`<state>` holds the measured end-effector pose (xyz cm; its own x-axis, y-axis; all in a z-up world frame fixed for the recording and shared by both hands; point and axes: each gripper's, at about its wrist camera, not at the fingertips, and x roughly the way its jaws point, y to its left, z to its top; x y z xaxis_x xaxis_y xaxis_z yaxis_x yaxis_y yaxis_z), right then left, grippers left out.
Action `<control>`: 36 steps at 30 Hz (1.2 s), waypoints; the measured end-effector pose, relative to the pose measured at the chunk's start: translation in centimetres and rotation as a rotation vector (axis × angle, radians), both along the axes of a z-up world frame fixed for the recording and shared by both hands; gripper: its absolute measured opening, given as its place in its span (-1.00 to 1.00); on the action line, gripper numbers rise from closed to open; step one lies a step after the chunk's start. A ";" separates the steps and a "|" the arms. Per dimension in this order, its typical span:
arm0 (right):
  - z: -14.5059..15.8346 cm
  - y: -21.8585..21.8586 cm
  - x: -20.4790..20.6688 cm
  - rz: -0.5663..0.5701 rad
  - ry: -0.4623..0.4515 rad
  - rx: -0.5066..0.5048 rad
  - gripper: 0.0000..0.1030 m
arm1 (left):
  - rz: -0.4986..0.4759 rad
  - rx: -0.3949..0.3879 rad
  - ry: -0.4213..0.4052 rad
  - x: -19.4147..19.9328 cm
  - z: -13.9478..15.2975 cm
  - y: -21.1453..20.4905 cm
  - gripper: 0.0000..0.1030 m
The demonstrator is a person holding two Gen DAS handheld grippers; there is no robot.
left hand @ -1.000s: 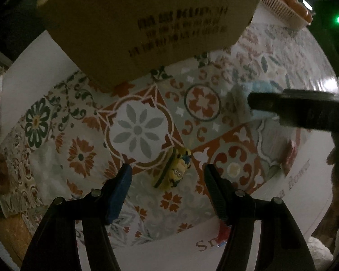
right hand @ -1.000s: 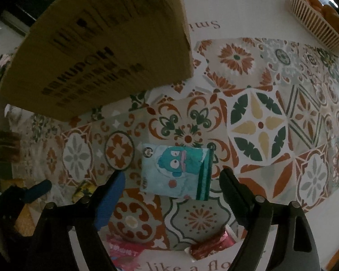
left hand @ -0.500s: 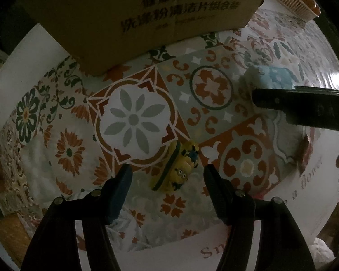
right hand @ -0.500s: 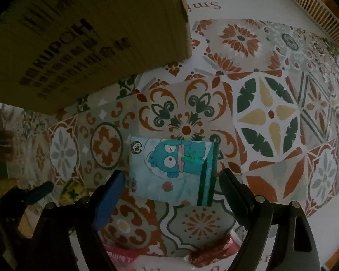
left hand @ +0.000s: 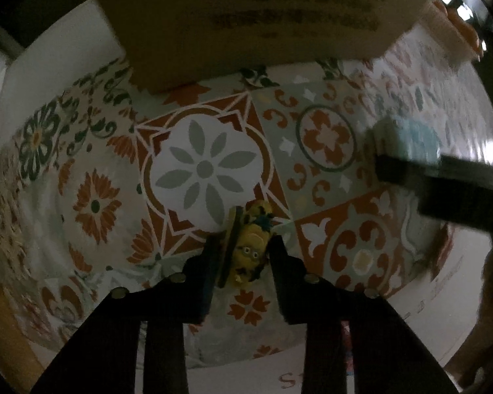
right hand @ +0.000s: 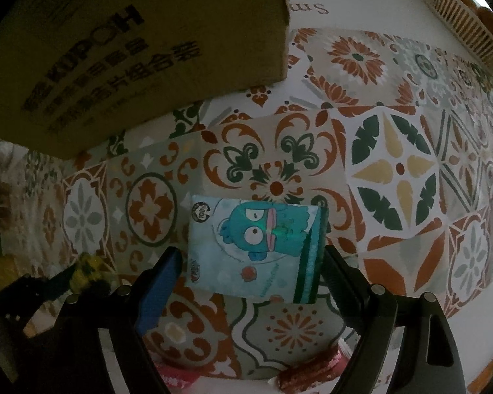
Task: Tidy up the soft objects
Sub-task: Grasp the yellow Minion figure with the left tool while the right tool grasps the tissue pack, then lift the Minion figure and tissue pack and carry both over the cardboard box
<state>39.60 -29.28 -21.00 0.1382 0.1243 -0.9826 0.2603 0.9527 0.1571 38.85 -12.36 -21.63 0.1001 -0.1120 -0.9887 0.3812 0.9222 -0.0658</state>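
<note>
A small yellow minion soft toy (left hand: 251, 246) lies on the patterned tablecloth (left hand: 200, 167). My left gripper (left hand: 243, 257) is shut on it, with a pad pressed on each side. The right wrist view shows the same toy (right hand: 87, 269) at the lower left, with dark fingers (right hand: 59, 279) on it. A light blue tissue pack (right hand: 253, 239) printed with a teal cartoon creature lies flat. My right gripper (right hand: 251, 259) stands open just above it, a finger off each short end and neither pad touching. The pack (left hand: 407, 138) also appears blurred at the right of the left wrist view.
A large brown cardboard box (right hand: 131, 49) with black print stands at the back, close to both items. A white basket of oranges (right hand: 460, 23) sits at the far right. Red snack wrappers (right hand: 309, 367) lie near the front edge of the cloth.
My left gripper has come down around the minion toy and shut on it. My right gripper has sunk closer to the tissue pack and stayed open.
</note>
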 end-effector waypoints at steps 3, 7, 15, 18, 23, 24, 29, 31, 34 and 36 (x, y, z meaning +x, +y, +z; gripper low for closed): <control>0.2 0.5 -0.2 0.017 -0.007 -0.016 0.49 | 0.050 -0.025 0.022 0.3 -0.1 1.1 -0.45; 0.4 1.1 -0.8 0.019 -0.026 -0.037 0.47 | 0.108 -0.107 0.025 0.1 0.1 2.6 -0.51; 0.9 1.4 -2.0 0.028 -0.066 -0.013 0.46 | 0.145 -0.136 -0.032 -1.7 1.6 4.2 -0.51; 1.8 1.0 -2.8 0.030 -0.083 -0.013 0.46 | 0.148 -0.133 -0.060 -2.9 2.7 4.5 -0.51; 3.2 0.8 -4.2 0.028 -0.120 0.004 0.46 | 0.161 -0.138 -0.113 -3.6 5.2 4.6 -0.51; 3.6 0.7 -4.4 0.027 -0.127 0.005 0.46 | 0.162 -0.139 -0.122 -3.4 5.8 4.4 -0.51; 5.8 -0.3 -5.4 0.023 -0.174 0.009 0.46 | 0.162 -0.144 -0.178 -4.0 8.3 4.8 -0.51; 6.7 -0.5 -5.5 0.023 -0.191 0.006 0.46 | 0.163 -0.146 -0.203 -4.0 9.3 4.9 -0.51; 7.9 -0.9 -5.8 0.026 -0.222 0.001 0.46 | 0.164 -0.154 -0.234 -3.9 10.5 4.5 -0.51; 9.0 -1.1 -5.9 0.028 -0.247 -0.005 0.46 | 0.163 -0.162 -0.259 -4.0 11.6 5.0 -0.51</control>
